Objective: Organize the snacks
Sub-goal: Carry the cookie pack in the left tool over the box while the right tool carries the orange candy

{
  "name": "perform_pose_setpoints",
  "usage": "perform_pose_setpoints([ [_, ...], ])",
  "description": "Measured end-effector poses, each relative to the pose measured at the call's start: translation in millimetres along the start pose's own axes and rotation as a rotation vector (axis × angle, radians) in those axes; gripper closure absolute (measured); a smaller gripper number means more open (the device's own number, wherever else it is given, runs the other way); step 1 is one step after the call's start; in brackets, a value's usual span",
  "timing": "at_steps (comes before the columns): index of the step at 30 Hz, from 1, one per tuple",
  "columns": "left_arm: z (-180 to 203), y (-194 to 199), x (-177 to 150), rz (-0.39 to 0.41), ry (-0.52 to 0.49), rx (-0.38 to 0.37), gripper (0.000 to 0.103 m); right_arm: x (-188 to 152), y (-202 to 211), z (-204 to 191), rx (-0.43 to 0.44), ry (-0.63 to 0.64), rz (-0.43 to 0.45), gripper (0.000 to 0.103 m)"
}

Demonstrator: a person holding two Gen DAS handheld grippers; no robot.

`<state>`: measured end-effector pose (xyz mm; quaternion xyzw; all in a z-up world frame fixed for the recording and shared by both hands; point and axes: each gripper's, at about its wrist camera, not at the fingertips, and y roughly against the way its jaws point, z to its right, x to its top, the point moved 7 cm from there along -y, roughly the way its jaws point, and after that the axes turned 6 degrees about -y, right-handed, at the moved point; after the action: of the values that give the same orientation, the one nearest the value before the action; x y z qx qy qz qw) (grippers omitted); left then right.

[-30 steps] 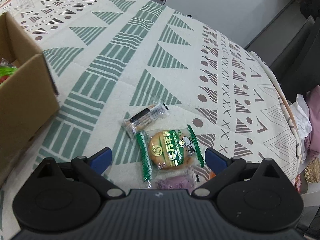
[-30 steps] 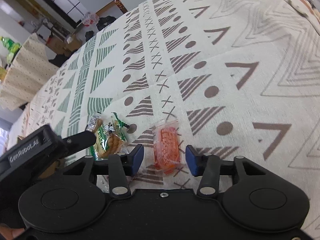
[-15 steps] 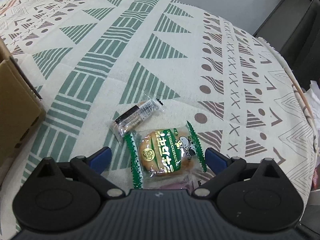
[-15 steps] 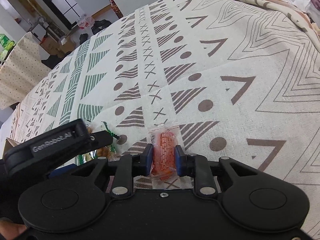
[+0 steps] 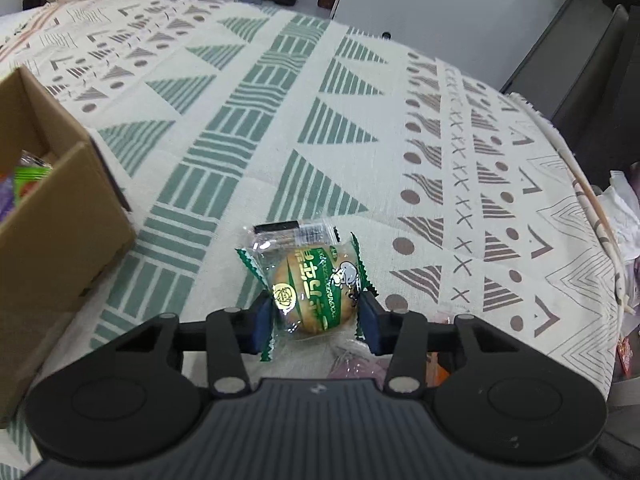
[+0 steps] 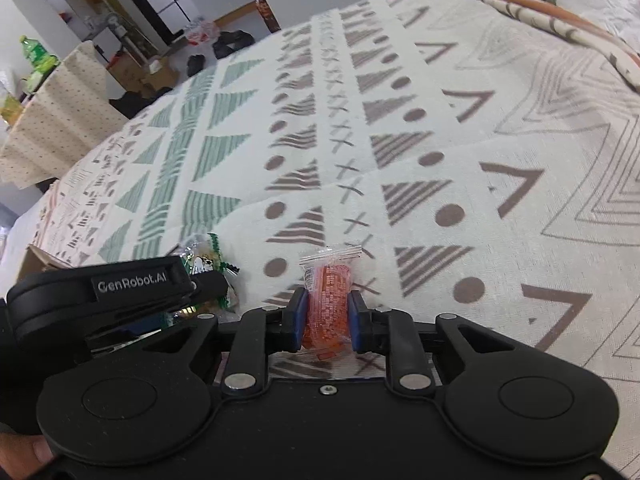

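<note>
My left gripper [image 5: 316, 320] is shut on a green-wrapped round cookie pack [image 5: 312, 284] and holds it just above the patterned cloth [image 5: 256, 128]. A clear pack with a dark bar [image 5: 292, 232] lies right behind it. A purple snack [image 5: 356, 366] lies under the gripper. My right gripper [image 6: 327, 318] is shut on an orange snack packet [image 6: 328, 300] and holds it upright over the cloth [image 6: 440, 128]. The left gripper's body [image 6: 120, 292] and the green pack [image 6: 208, 260] show to its left.
A cardboard box [image 5: 52, 216] with several snacks inside stands at the left of the left wrist view. The table's right edge [image 5: 592, 200] drops off to bags and dark furniture. Shoes and a bottle lie on the floor beyond the far edge.
My left gripper closed on the green cookie pack and lifted it slightly. My right gripper, shut on the orange packet half a second ago, has raised it off the cloth.
</note>
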<state>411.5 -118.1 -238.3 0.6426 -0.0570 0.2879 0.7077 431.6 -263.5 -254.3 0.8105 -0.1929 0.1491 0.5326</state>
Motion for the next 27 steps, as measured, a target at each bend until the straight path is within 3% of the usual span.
perform_pose_setpoints([
  [27, -53, 111, 11, 0.165, 0.044, 0.030, 0.058, 12, 54, -65, 0.194, 0.021, 0.132, 0.082],
])
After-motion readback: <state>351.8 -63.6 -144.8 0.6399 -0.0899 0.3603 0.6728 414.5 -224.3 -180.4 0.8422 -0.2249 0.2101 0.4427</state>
